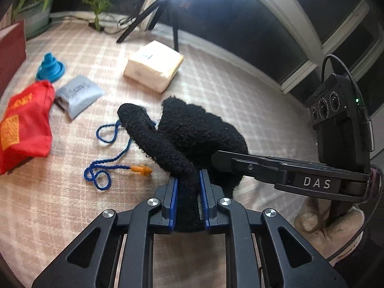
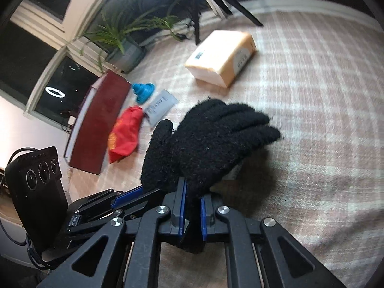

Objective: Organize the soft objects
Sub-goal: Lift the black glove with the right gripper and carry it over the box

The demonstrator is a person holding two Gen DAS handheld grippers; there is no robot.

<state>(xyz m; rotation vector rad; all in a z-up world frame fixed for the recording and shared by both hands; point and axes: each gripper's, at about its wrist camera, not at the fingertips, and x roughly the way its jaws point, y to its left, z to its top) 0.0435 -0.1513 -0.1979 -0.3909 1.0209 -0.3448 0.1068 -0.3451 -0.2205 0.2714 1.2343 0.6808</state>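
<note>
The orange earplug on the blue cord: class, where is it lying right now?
In the left wrist view, the earplug lies on the checked blanket, just left of the black glove and right of the red bag.

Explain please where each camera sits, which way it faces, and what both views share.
Left wrist: sits on the left gripper, faces along its fingers over the plaid cloth; shows the glove it clamps, the right gripper and a gloved hand.
Right wrist: sits on the right gripper, faces toward the plant; shows the glove it clamps and the left gripper.
Shared: glove, red bag, tissue pack.
</note>
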